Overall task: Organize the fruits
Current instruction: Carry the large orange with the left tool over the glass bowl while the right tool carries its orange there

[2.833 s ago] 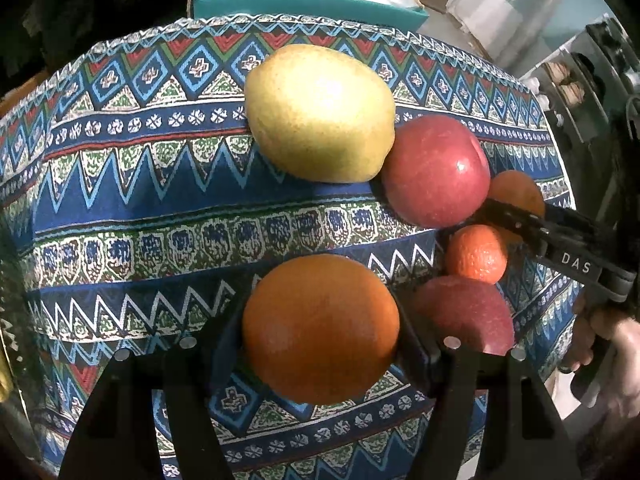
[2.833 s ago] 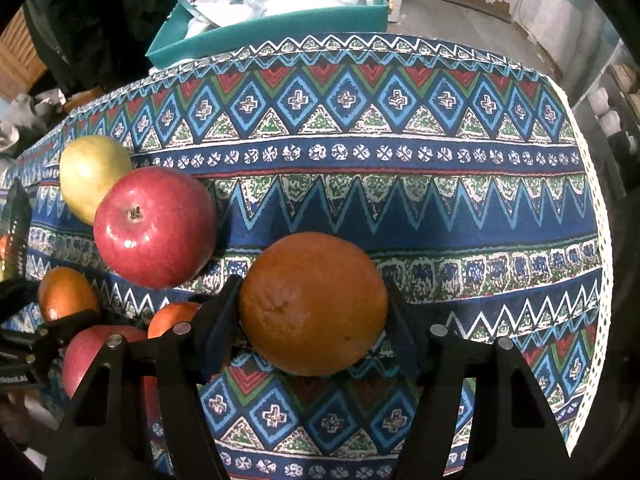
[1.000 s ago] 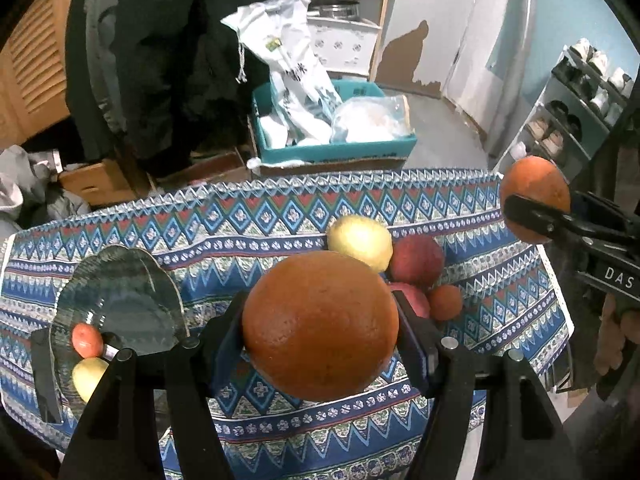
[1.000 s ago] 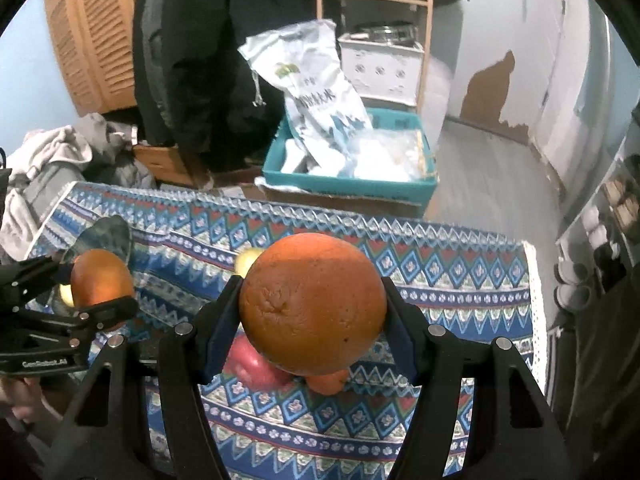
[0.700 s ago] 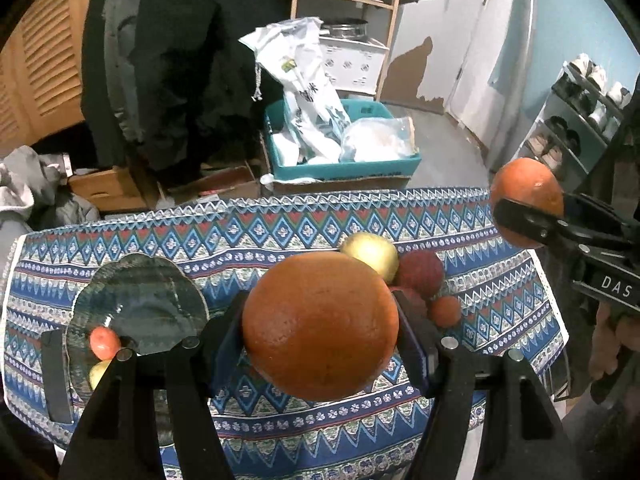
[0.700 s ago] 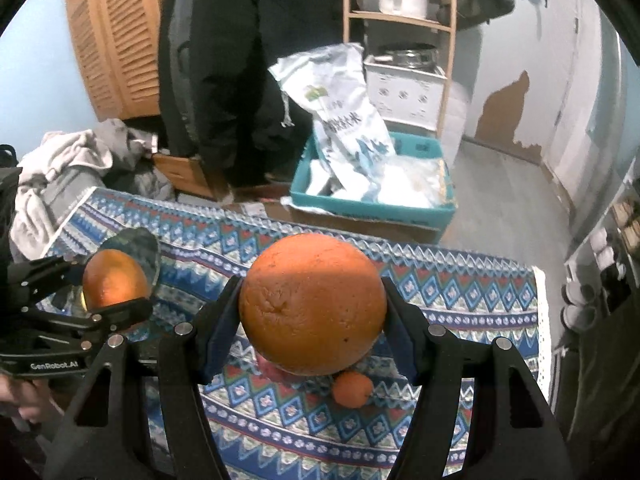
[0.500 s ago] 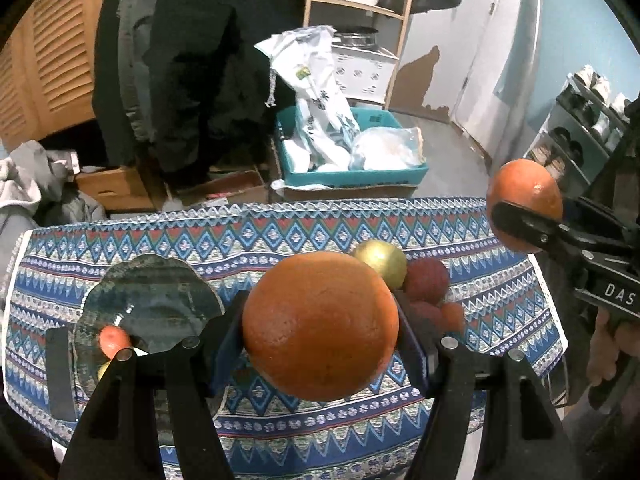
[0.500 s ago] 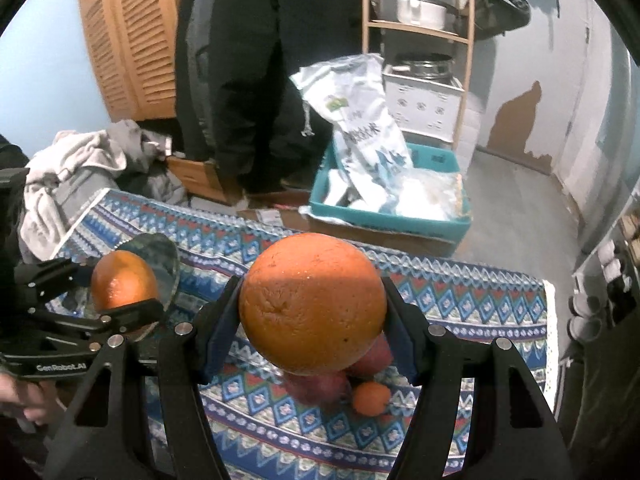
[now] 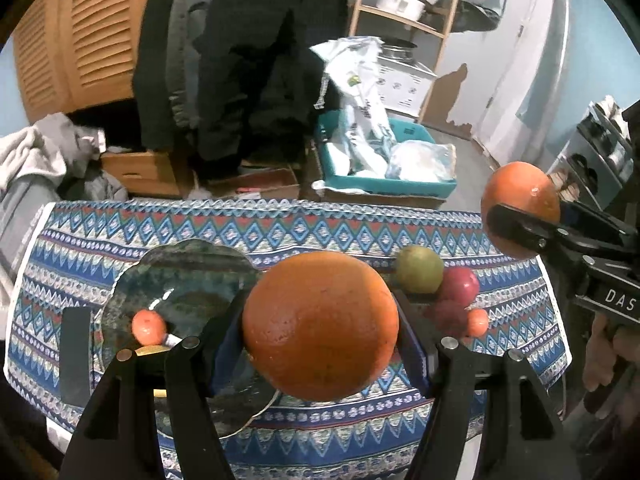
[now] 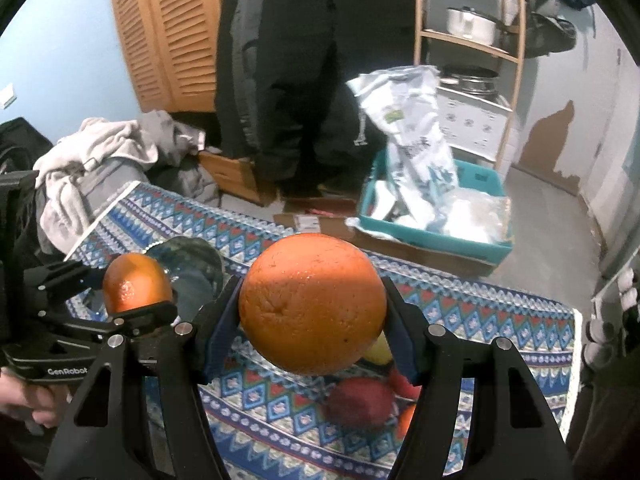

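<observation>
Two large oranges are held in the air above the patterned tablecloth (image 9: 280, 220): the left orange (image 9: 320, 326) over the dark green plate's (image 9: 192, 264) right edge, the right orange (image 10: 312, 304) high over the fruit cluster. On the plate lie a small tangerine (image 9: 149, 326) and a mostly hidden yellow fruit (image 9: 152, 350). Right of the plate, a yellow-green pear (image 9: 419, 269), two red apples (image 9: 460, 284) and another tangerine (image 9: 478, 322) sit touching together.

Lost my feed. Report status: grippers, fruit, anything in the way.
Left gripper shut on an orange. Right gripper shut on a second orange. Both above the tablecloth. Glass plate holds small fruit; path clear.
</observation>
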